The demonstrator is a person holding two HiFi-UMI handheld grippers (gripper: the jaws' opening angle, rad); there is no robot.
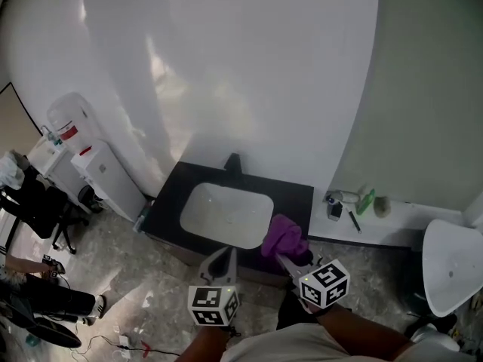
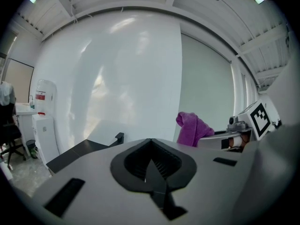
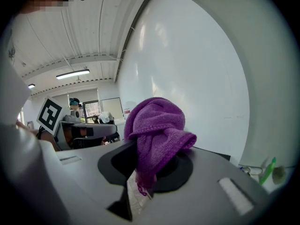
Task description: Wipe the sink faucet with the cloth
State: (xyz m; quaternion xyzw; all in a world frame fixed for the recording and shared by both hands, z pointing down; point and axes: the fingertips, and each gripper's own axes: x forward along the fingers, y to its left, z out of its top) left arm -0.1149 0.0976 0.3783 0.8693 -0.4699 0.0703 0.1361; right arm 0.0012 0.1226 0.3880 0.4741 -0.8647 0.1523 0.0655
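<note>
A white sink basin [image 1: 226, 213] is set in a black counter [image 1: 170, 194], with a small black faucet [image 1: 233, 162] at its back edge against the white wall. My right gripper [image 1: 281, 259] is shut on a purple cloth [image 1: 284, 237], held over the counter's front right part. In the right gripper view the purple cloth [image 3: 157, 130] bunches up from the closed jaws. My left gripper [image 1: 223, 256] hovers at the counter's front edge, shut and holding nothing. The left gripper view shows the faucet [image 2: 119, 138] ahead on the left and the cloth [image 2: 193, 128] to the right.
A water dispenser [image 1: 94, 168] stands left of the counter. A white shelf [image 1: 392, 221] to the right carries a green bottle [image 1: 365, 200] and small items. A white toilet [image 1: 453, 266] sits at the far right. Chairs and cables lie at the lower left.
</note>
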